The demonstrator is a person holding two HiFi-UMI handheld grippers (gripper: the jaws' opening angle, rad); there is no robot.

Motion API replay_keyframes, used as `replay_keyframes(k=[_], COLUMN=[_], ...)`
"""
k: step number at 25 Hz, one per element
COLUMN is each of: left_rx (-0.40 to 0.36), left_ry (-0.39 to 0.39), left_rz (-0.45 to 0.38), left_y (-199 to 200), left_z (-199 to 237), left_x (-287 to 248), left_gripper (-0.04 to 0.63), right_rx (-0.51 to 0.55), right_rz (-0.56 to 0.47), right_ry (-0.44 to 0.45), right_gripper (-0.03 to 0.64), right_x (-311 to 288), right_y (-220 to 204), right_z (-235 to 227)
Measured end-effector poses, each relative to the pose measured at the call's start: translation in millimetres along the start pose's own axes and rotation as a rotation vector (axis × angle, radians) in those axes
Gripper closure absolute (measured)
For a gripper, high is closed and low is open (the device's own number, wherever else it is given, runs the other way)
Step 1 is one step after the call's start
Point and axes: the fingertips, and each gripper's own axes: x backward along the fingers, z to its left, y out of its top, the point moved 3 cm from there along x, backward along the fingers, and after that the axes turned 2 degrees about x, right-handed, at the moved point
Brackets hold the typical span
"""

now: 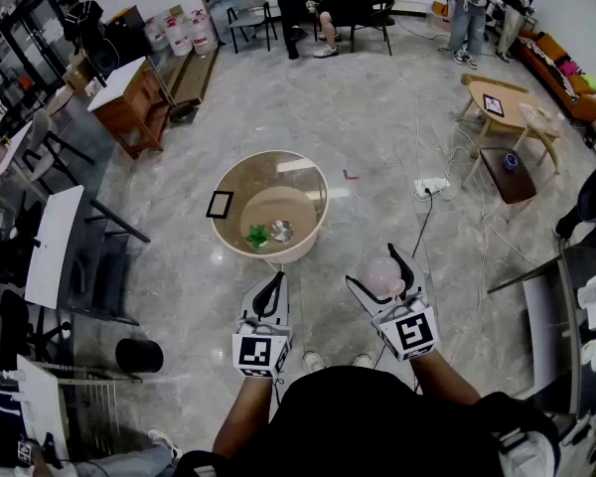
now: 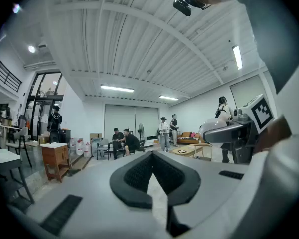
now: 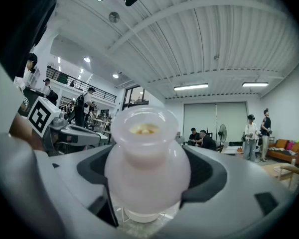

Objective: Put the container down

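Grey marble floor (image 1: 377, 147) below, both grippers pointing forward.
Jaws of the right gripper (image 1: 377, 266) clasp a milky translucent round-bellied container (image 3: 147, 173) holding yellowish bits (image 3: 143, 129); left gripper (image 1: 275, 284) jaws together, empty.

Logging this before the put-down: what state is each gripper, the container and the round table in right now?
Left gripper: shut, empty.
Right gripper: shut on the container.
Container: upright, open-topped, held in the air, yellowish bits inside.
Round table: container not on it.
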Motion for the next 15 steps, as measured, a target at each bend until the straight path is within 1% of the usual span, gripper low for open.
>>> replay_keyframes(k=[5, 9, 15], left_rx=[0.008, 0.021, 0.046], left_ry=[0.012, 0.009, 0.003], left_rz=[0.008, 0.022, 0.028], left_y=[-4, -10, -16], left_z=[21, 35, 62], left_x=[2, 6, 12], left_gripper=[0.597, 0.597, 0.597], right_rx=[0.015, 0.024, -0.038], right_rz=[-0.007, 0.000, -0.031], right_ry=[-0.008, -0.032, -0.053], right_gripper=[0.210, 0.210, 0.210], right_x=[-17, -26, -41], right_y=[1, -5, 9], right_z=[7, 9, 16])
